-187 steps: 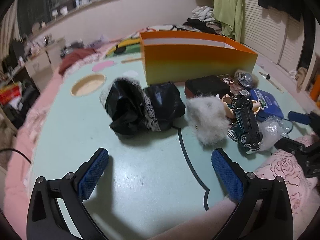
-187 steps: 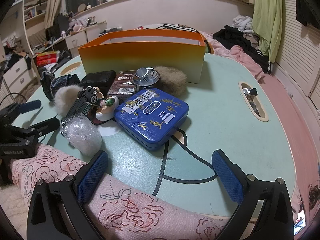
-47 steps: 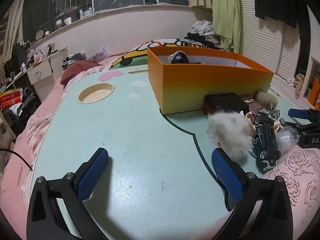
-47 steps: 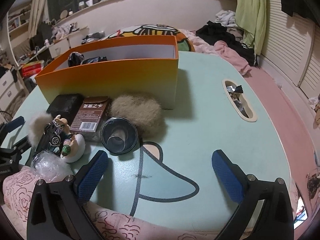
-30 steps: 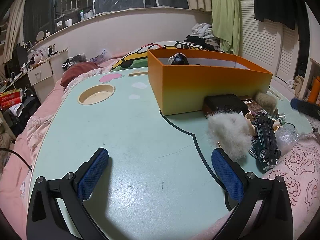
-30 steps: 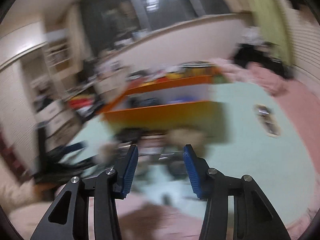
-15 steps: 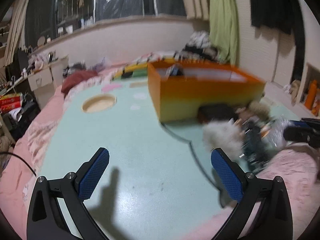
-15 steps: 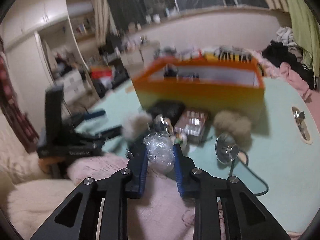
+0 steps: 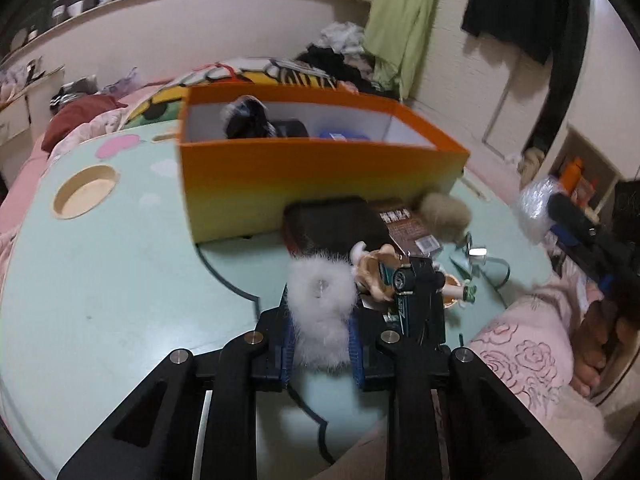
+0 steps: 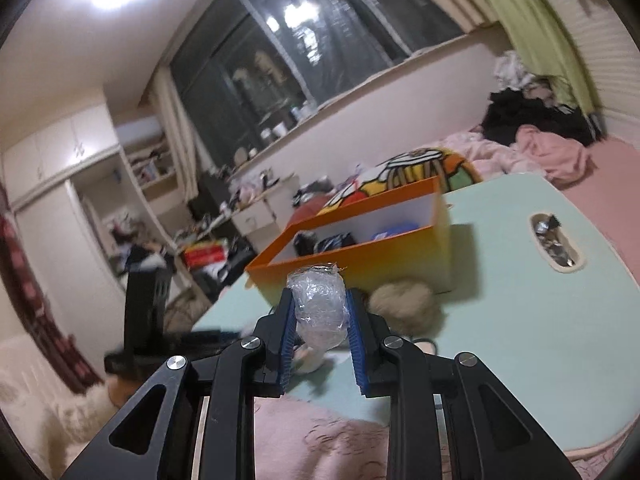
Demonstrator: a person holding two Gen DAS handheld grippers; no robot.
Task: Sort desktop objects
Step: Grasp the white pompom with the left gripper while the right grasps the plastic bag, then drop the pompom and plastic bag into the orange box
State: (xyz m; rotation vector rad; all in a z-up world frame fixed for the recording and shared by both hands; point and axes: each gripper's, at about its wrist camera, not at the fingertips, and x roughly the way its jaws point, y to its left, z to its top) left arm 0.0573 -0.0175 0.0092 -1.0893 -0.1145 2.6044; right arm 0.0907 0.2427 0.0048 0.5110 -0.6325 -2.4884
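Left gripper [image 9: 322, 338]: clamping a white pompom [image 9: 320, 312] between its blue pads [image 9: 287, 350]. The pompom is bulging forward past the fingertips and is sitting low over the green table [image 9: 120, 280].

Right gripper [image 10: 319, 334]: gripping a ball of clear wrap [image 10: 319, 312], which is filling the gap between the pads and rising above the fingertips. It is being held up off the table [image 10: 520, 320], in front of the near wall of the orange box [image 10: 360, 256]. In the left view the same wrap [image 9: 538, 208] is showing at the far right, well apart from the pompom.

Orange box [image 9: 312, 168]: standing open on the table beyond the left gripper. A black bag [image 9: 248, 120] and a blue tin [image 9: 344, 135] are lying inside it.

Loose items, lying between the box and the left gripper:
- black case [image 9: 332, 220], touching the box front;
- brown card box [image 9: 408, 224], just right of the case; white characters are showing on it but are too blurred to read;
- tan pompom [image 9: 444, 216], at the box's right corner;
- figurine [image 9: 376, 272], touching the white pompom's right side;
- toy car [image 9: 420, 296], just right of the left gripper's fingers;
- metal cup [image 9: 474, 250], on its side.

Writing: no label is proving readable in either view.
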